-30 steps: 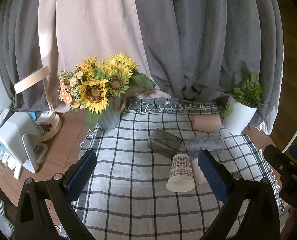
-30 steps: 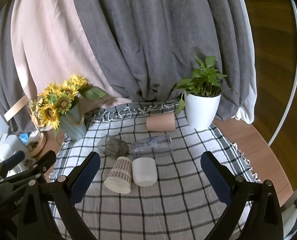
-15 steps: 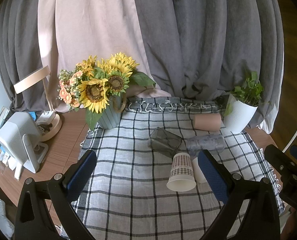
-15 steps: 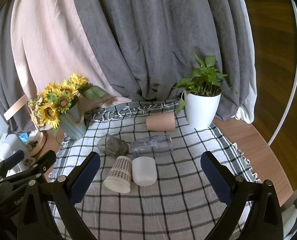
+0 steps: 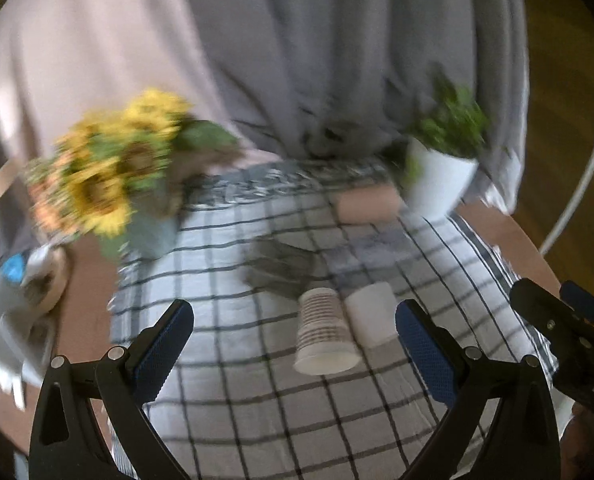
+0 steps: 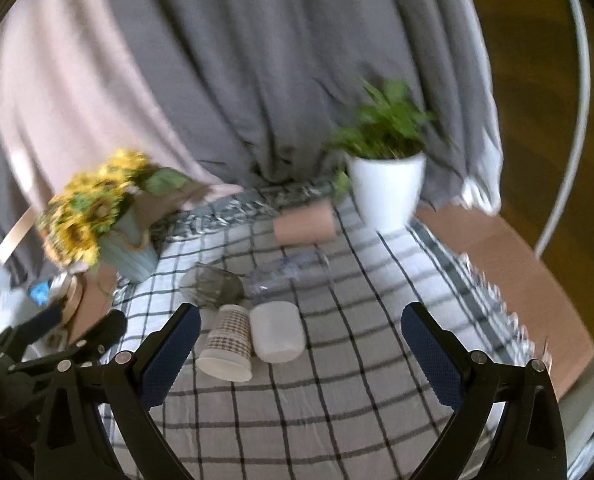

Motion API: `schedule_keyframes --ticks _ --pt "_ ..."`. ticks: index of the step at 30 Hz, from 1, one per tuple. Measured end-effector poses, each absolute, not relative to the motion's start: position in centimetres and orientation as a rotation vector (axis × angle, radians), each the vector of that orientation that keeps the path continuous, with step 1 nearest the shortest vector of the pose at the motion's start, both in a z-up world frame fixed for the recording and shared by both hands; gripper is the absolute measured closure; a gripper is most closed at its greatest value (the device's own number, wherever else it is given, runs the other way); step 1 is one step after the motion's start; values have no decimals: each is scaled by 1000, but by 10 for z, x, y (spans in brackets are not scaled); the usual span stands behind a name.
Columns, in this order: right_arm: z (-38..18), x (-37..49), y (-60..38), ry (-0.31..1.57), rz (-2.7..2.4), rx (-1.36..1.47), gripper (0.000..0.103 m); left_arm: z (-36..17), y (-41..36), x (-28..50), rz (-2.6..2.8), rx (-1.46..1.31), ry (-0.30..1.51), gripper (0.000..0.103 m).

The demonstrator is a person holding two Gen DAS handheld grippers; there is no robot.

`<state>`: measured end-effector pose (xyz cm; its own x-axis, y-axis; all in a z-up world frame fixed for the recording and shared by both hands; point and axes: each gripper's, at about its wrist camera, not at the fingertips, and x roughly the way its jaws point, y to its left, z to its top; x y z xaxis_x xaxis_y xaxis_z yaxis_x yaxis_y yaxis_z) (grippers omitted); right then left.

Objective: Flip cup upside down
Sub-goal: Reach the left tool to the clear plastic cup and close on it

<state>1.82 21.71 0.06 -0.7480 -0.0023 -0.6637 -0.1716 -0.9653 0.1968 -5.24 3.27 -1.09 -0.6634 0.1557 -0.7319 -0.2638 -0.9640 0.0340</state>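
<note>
On the checked tablecloth point(image 6: 337, 420) nothing of the flip looks done: five cups lie tipped on their sides in a loose cluster and neither tool touches any of them. Farthest back, just left of the white plant pot point(image 6: 385, 190), lies a tan cup point(image 6: 305, 224); nearer are a clear plastic cup point(image 6: 289, 274) and, to its left, a dark smoky glass point(image 6: 211, 286). Nearest lie a brown-patterned paper cup point(image 6: 227, 344), mouth toward the cameras, and a plain white cup point(image 6: 278, 332) touching its right side. Which cup is meant I cannot tell; the two near ones seem the likeliest. All the work is left, by my reading: close on a cup, lift, turn it and set it mouth down.

The left gripper point(image 5: 295, 340) is spread wide and holds nothing; in its view the paper cup point(image 5: 324, 338) and white cup point(image 5: 373, 320) sit between its blue pads point(image 5: 163, 346), farther off. The right gripper point(image 6: 301, 344) is equally wide and bare, with the same pair toward its left pad.

Against half a second ago, both views are now smeared with motion. The left view has swung right, so the plant pot point(image 5: 441, 182) and sunflower vase point(image 5: 149, 232) stand further left in frame. The right view has come nearer, the cups larger. The cups themselves lie as they did
</note>
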Motion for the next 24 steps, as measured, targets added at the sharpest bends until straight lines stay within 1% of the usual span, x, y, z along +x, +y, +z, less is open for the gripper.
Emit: schedule_keyframes --ticks 7,10,16,20,22,24 --pt "-24 7 255 689 2585 -1101 2 -23 93 -117 2416 -1185 484 0" --pt "-33 -3 265 797 2503 -1096 2 -38 123 -145 2278 -1217 625 0" --pt "-61 -27 289 994 2282 -1126 2 -75 177 -181 1982 -1304 796 1" --pt "-69 -34 298 1049 2206 -1103 2 -107 209 -198 1820 -1338 934 2" --pt "-71 -40 301 1049 2181 -1085 2 -122 218 -207 1742 -1365 967 5" --pt "-74 -48 304 1051 2162 -1081 2 -135 227 -213 1678 -1393 988 5"
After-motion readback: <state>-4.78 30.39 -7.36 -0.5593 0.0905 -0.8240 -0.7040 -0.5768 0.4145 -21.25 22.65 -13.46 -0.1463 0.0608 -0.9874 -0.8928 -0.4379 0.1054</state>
